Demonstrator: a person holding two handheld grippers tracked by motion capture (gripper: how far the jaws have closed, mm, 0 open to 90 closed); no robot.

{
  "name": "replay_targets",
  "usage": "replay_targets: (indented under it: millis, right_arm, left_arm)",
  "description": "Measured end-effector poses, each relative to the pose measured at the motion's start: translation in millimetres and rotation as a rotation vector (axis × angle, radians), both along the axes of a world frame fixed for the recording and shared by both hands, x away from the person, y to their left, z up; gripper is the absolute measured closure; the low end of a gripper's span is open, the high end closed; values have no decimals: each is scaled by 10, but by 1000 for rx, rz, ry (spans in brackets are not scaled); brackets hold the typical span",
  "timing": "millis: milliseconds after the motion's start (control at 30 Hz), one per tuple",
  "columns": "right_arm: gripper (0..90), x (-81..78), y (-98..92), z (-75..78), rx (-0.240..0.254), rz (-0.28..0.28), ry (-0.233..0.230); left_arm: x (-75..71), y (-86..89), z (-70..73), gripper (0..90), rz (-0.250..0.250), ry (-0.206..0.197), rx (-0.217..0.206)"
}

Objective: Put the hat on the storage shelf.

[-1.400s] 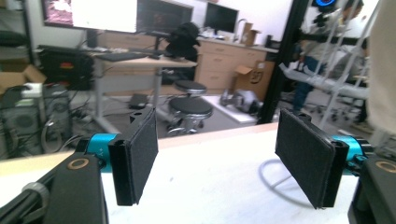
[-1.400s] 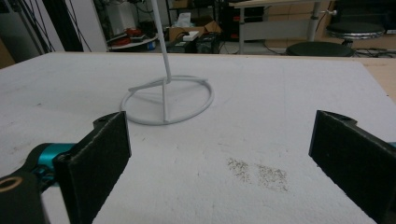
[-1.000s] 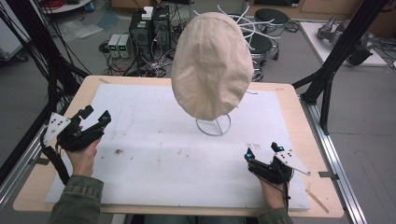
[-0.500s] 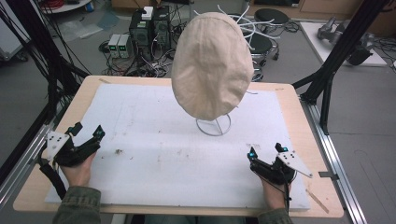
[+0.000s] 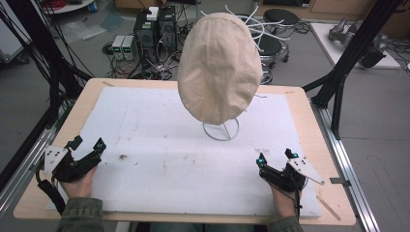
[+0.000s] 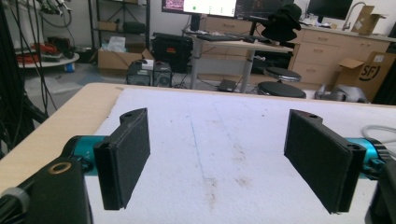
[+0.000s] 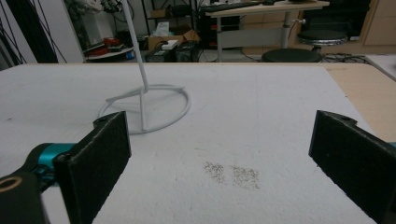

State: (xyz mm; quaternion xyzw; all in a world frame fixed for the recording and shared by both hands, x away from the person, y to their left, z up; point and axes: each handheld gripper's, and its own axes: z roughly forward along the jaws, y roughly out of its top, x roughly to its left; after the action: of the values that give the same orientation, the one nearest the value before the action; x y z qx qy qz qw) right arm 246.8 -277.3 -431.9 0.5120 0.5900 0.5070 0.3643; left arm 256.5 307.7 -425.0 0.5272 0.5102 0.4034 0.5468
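Observation:
A beige cloth cap (image 5: 220,67) hangs on a white wire stand whose ring base (image 5: 221,130) rests on the white mat (image 5: 159,140). My left gripper (image 5: 87,143) sits low over the mat's near left corner. Its jaws have just been opening and stand wide, with nothing between them (image 6: 217,158). My right gripper (image 5: 275,156) rests at the near right of the mat, open and empty (image 7: 219,163). In the right gripper view the stand's ring and stem (image 7: 144,105) lie ahead of it, to the left. Both grippers are well apart from the cap.
The mat covers most of a wooden table (image 5: 87,96) and carries a few dark smudges (image 5: 122,156). Black frame posts (image 5: 338,72) stand at the table's sides. Computers and cables (image 5: 154,34) and stools sit on the floor beyond the far edge.
My left gripper has come down and back toward the near left edge of the table, and its jaws stand a little wider. The right gripper and the cap have not moved.

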Motion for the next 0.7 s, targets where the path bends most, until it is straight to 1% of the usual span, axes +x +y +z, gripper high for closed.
replay_targets:
  millis: [133, 167, 267, 500, 700]
  right_arm:
    - [45, -2, 4, 0, 3, 1, -1]
    - [45, -7, 10, 0, 9, 3, 6]
    - [45, -3, 6, -4, 15, 4, 7]
    - [45, -4, 4, -7, 19, 3, 11]
    - [45, -6, 2, -11, 22, 6, 17]
  left_arm:
    - [-5, -2, 1, 231, -2, 0, 2]
    - [-2, 0, -5, 233, 0, 1, 10]
    - [0, -2, -10, 235, -3, 1, 21]
    - [21, 12, -23, 237, -11, 9, 12]
    - [30, 10, -31, 240, -19, 15, 13]
